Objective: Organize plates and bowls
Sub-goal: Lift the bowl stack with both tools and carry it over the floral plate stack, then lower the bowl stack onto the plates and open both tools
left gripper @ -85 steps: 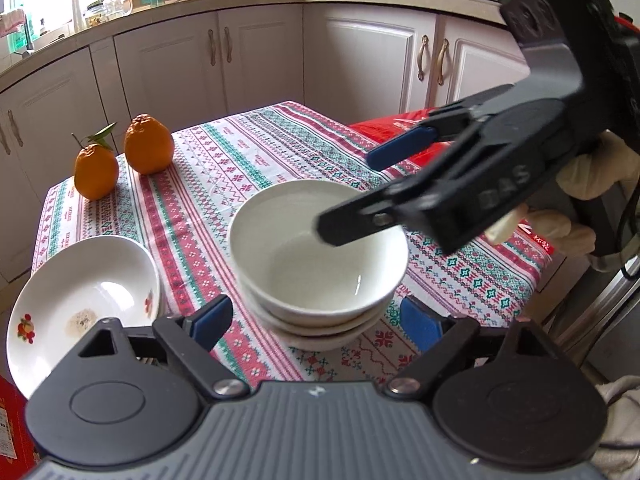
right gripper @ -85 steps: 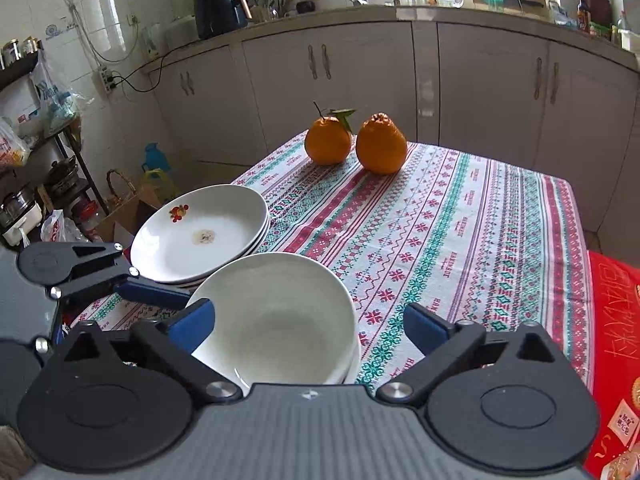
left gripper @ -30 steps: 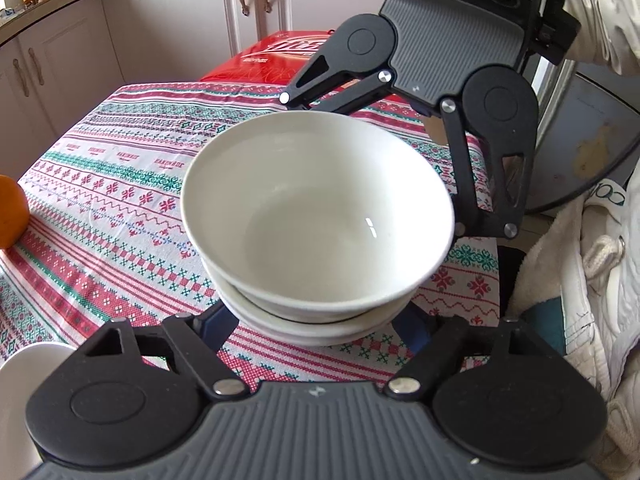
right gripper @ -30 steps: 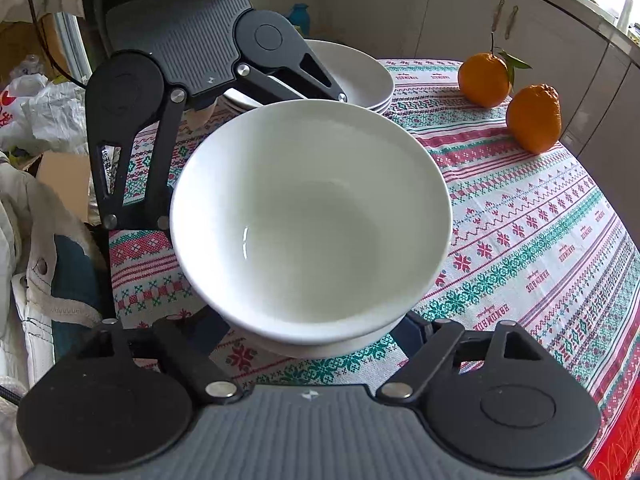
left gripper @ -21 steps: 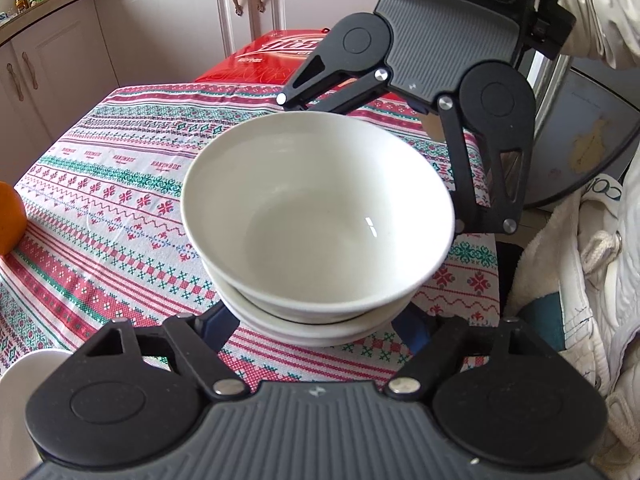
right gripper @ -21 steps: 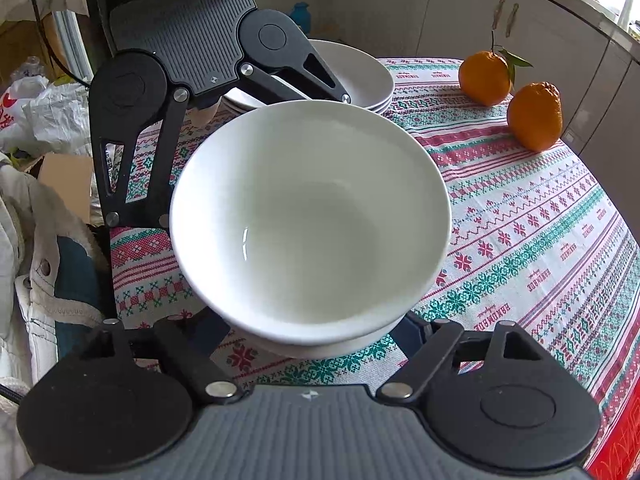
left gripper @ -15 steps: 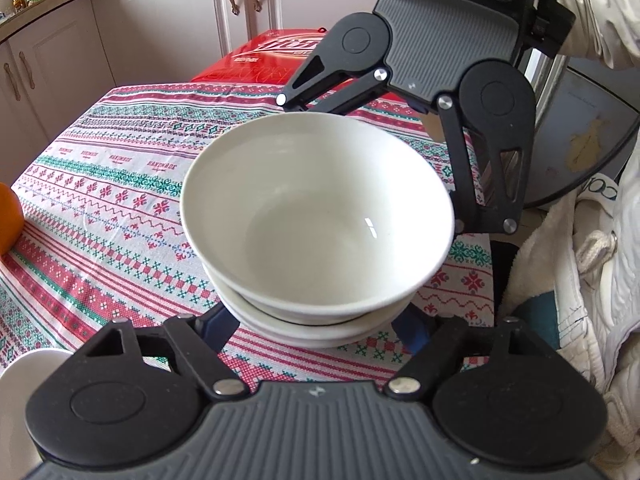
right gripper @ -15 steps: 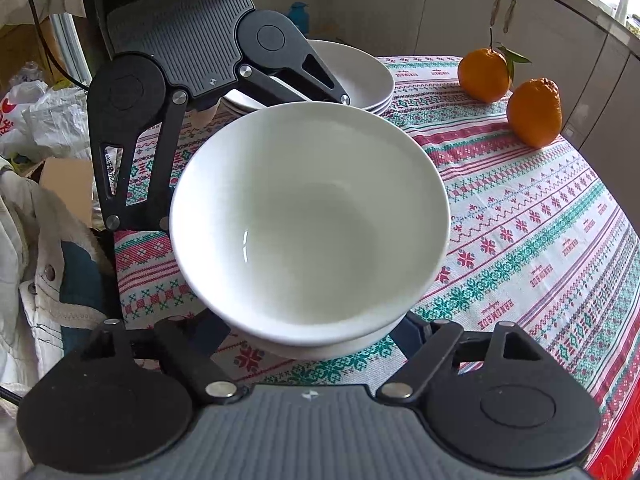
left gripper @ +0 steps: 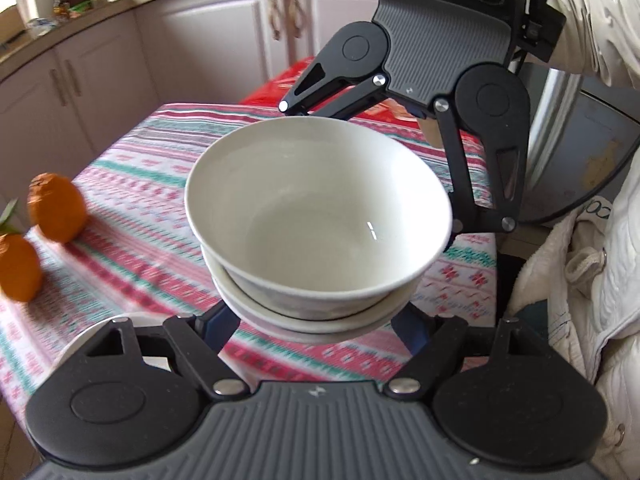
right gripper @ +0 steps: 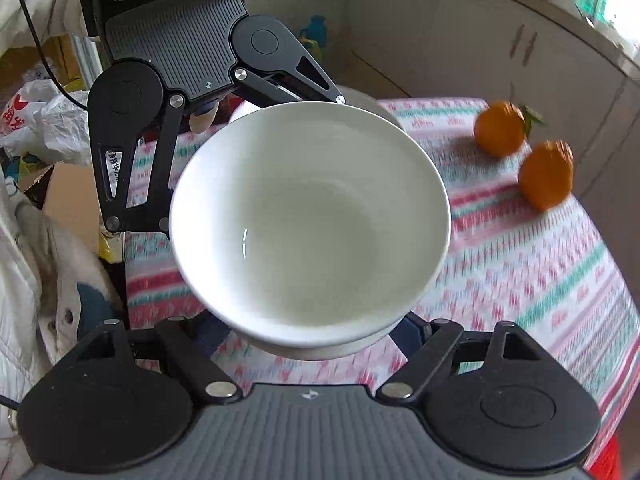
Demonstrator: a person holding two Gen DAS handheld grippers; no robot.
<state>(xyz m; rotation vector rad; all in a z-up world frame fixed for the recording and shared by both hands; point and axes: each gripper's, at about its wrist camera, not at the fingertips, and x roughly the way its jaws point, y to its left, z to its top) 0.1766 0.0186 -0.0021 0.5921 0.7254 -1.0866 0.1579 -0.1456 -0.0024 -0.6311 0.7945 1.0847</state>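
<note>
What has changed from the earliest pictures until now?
Both grippers took hold of the stacked white ceramic bowls from opposite sides: left gripper, right gripper. The stack has risen off the striped tablecloth. The two oranges and the white plates stayed on the table.

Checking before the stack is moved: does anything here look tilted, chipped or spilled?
Nothing stands out. The stacked bowls sit nested and level between the left tool and right tool; both look empty and unchipped.
</note>
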